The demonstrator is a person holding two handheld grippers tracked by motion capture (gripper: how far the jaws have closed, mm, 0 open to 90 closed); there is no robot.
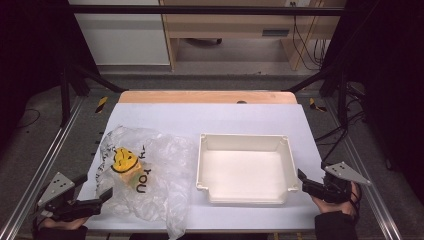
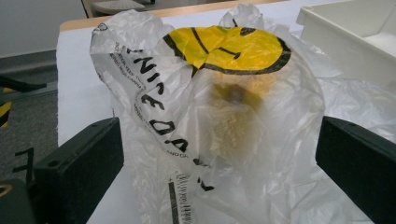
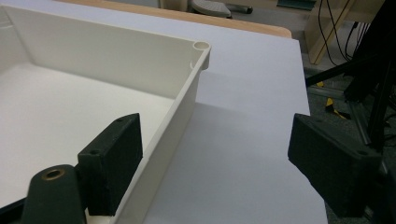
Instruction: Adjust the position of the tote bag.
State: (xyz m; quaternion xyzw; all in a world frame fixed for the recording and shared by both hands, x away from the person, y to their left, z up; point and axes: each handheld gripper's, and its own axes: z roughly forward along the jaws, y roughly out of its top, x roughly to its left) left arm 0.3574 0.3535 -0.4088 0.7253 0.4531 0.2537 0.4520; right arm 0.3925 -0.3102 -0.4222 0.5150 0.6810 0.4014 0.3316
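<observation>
A crumpled clear plastic bag [image 1: 142, 172] with a yellow smiley face and black lettering lies on the left of the white table sheet [image 1: 240, 117]. A blurred yellow-brown object [image 2: 231, 121] shows through the bag [image 2: 196, 93]. My left gripper [image 1: 95, 186] sits at the bag's near left corner and is open; in the left gripper view, the bag stands between the wide-apart jaws of the left gripper [image 2: 219, 158]. An empty white tray [image 1: 245, 145] sits right of centre. My right gripper [image 1: 302, 181] is open beside the tray's near right corner, and its jaws straddle the tray's right wall [image 3: 180, 107].
A wooden strip [image 1: 207, 96] runs along the table's far edge. Black frame posts and cables stand on both sides, with metal rails along the table's flanks. Bare sheet lies right of the tray [image 3: 252, 116] and behind it.
</observation>
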